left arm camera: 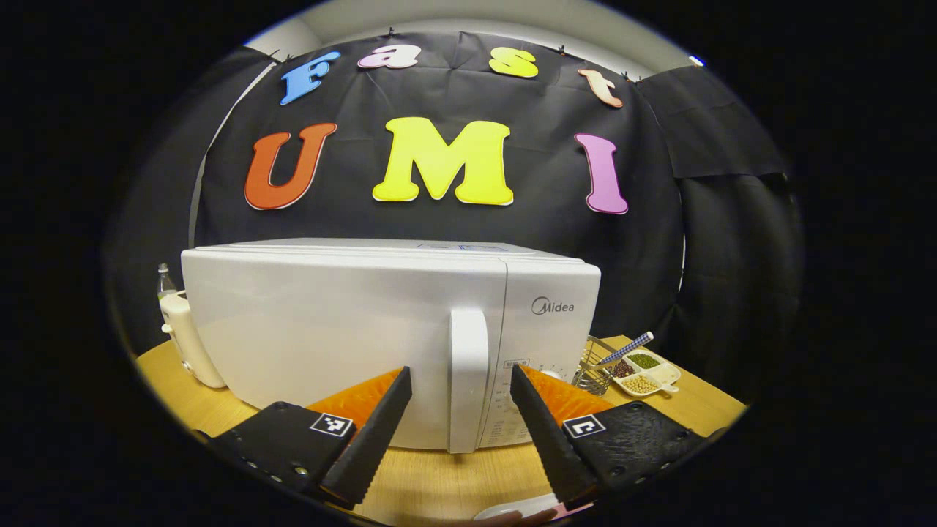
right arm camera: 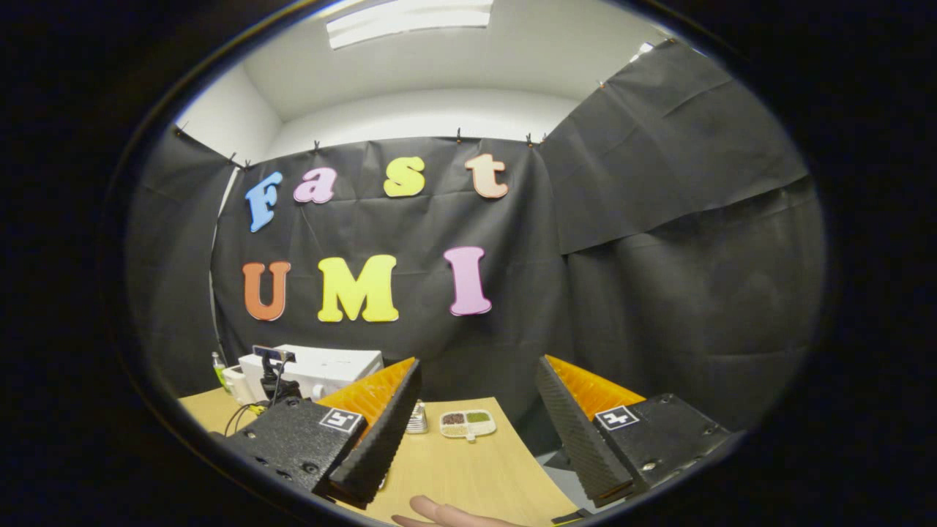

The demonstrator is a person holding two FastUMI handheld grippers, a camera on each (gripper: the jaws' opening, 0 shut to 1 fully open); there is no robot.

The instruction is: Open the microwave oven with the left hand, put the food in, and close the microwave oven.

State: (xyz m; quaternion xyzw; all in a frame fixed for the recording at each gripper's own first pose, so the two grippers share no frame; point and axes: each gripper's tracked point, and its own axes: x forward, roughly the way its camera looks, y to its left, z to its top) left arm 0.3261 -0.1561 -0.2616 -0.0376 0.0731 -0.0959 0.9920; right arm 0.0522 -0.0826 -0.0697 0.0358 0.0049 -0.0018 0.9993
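On the wooden table (left arm camera: 439,476), at the far left of my left gripper view, I see a white appliance (left arm camera: 189,344) tucked against the microwave's side, with a clear bottle (left arm camera: 165,279) poking up behind it. The microwave oven (left arm camera: 366,329) stands square in front of me, its door closed flush with the body. Its upright white handle (left arm camera: 468,377) lies between the two fingers of my left gripper (left arm camera: 461,402), which are spread wide; neither finger touches the handle, and the gripper holds nothing. Right of the handle is the control panel (left arm camera: 512,402), too small for me to make out. Further right, beside the microwave, stand a wire basket (left arm camera: 594,369) and a divided white dish (left arm camera: 648,373) holding beans or grains in separate compartments, with a checked stick-like utensil (left arm camera: 626,348) leaning over the two. At the bottom edge I glimpse the rim of a white plate (left arm camera: 516,506) and a bit of a hand; I cannot tell what is on the plate.

In my right gripper view, the microwave oven (right arm camera: 329,364) sits well off to the left, with a small dark device (right arm camera: 272,366) on a stand in front of it. The right gripper (right arm camera: 476,395) is also wide open and empty, raised above the table (right arm camera: 468,468). Between its fingers, farther away, I see the divided dish (right arm camera: 467,423), and a fingertip (right arm camera: 439,511) shows at the lower edge.
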